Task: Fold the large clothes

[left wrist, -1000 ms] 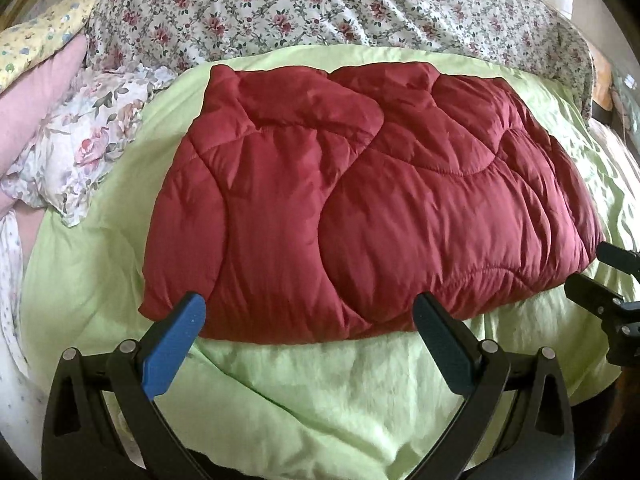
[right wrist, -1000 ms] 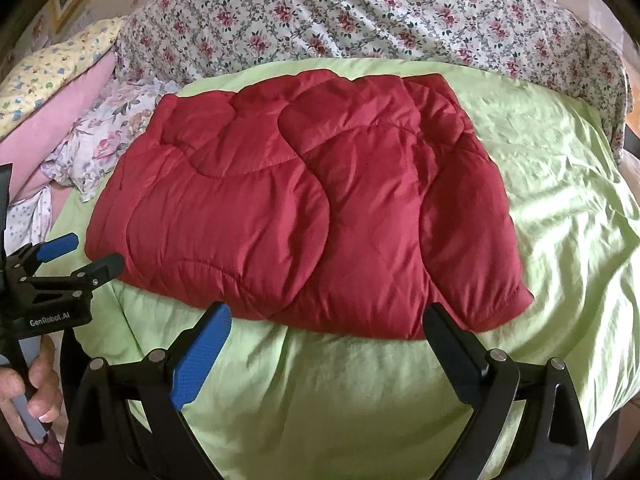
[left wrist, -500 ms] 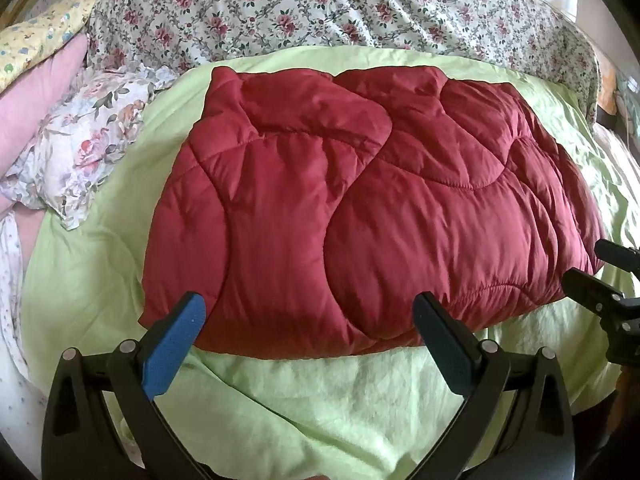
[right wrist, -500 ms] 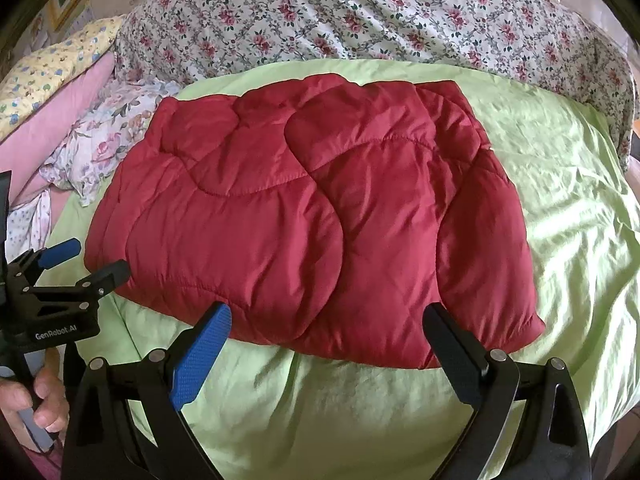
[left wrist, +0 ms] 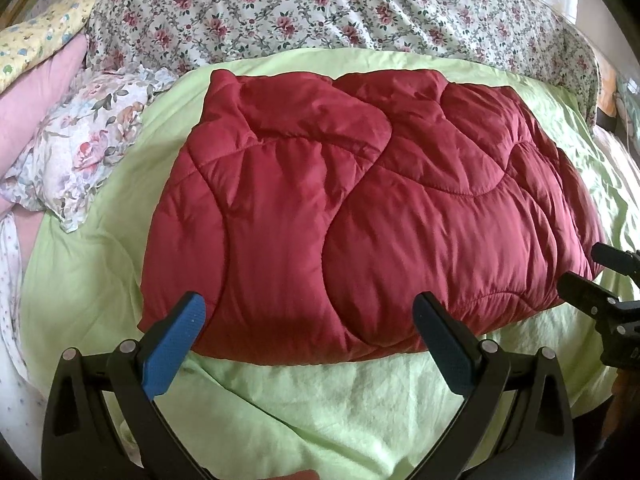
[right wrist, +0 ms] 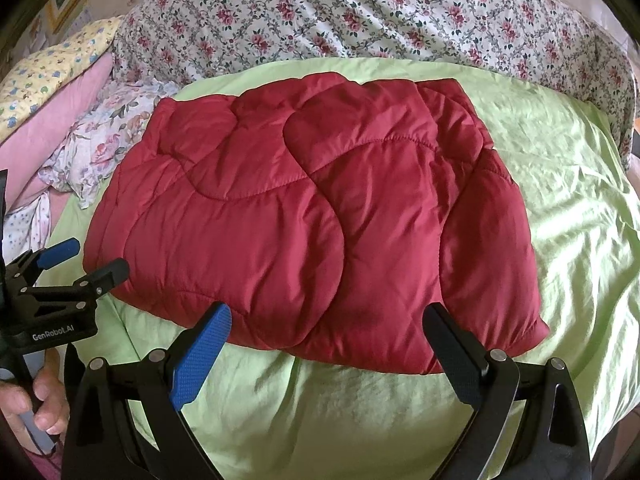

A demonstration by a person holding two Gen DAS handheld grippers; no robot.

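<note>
A dark red quilted puffer garment (left wrist: 360,216) lies folded flat on a light green sheet (left wrist: 320,408); it also shows in the right wrist view (right wrist: 304,216). My left gripper (left wrist: 310,312) is open and empty, its fingertips just over the garment's near edge. It shows at the left of the right wrist view (right wrist: 86,258). My right gripper (right wrist: 326,324) is open and empty over the garment's near edge, towards its right corner. It shows at the right edge of the left wrist view (left wrist: 592,268).
A floral quilt (right wrist: 360,12) is piled along the back of the bed. A floral pillow (left wrist: 76,144), a pink pillow (left wrist: 36,96) and a yellow patterned one (right wrist: 48,76) lie at the left. The green sheet (right wrist: 568,200) extends right of the garment.
Both grippers have moved forward towards the garment, which now looks larger and closer. Their fingertips have gone from short of its near edge to over it. Both stayed open.
</note>
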